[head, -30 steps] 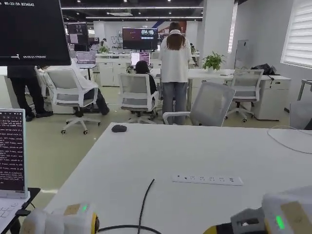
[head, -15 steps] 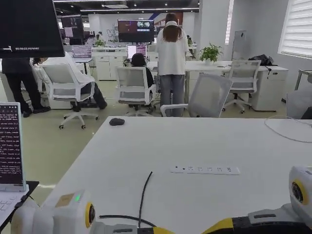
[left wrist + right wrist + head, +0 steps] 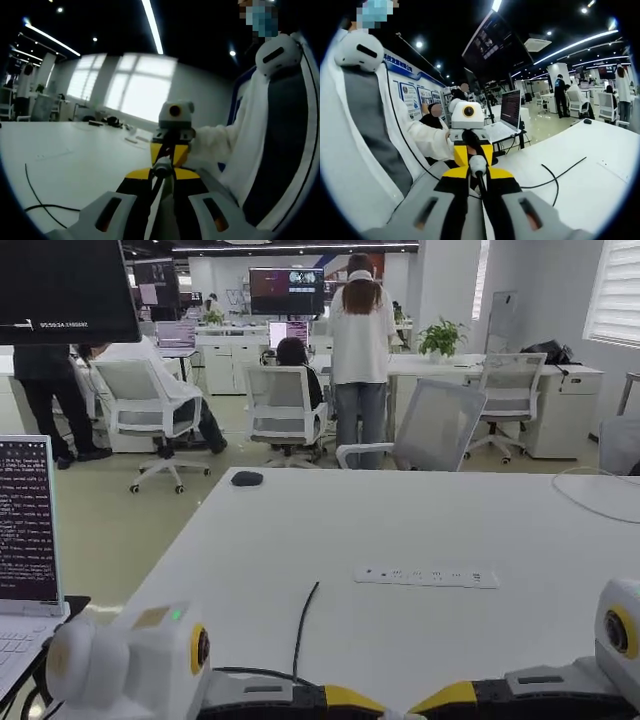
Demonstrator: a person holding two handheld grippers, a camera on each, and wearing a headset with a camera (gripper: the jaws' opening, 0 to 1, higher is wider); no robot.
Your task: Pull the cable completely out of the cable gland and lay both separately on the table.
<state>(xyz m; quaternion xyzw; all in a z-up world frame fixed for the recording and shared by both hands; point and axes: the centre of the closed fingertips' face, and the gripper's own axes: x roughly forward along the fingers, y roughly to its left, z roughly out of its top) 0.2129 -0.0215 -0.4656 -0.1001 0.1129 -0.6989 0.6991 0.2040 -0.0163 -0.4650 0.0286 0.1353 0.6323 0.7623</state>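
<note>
Cable gland [image 3: 162,167], small and pale, held close in front of the body by the near edge of the white tabletop [image 3: 420,530], caught between two tools meeting tip to tip. From the left, the left hand-held gripper [image 3: 355,702]; from the right, the right hand-held gripper [image 3: 445,700]. Yellow-and-black jaws on both drawn almost fully together at the gland. Impossible to tell the gland-holder from the cable-holder.

Thin black cable [image 3: 300,635] trailing out from beneath the left tool, curving along the tabletop, then running away to a loose end just short of a white power strip [image 3: 425,577]. Further off, a dark computer mouse [image 3: 246,478] near the far edge. Beyond that, office chairs [image 3: 280,405] and people [image 3: 358,330] at desks.

Step in hand, as a judgement: drawing the cable through the gland, with the two parts not yet separated.

To do it well:
- Keep one grip firm on the gland body and the other on the cable right beside the gland's mouth.
- Pull straight along the cable's own line, tools moving directly apart, with no bending or twisting at the entry.
- Regrip close to the gland instead of hauling from far along the cable.
- Keep the slack clear of the power strip.
- Once free, set each part down on bare tabletop, well apart.
</note>
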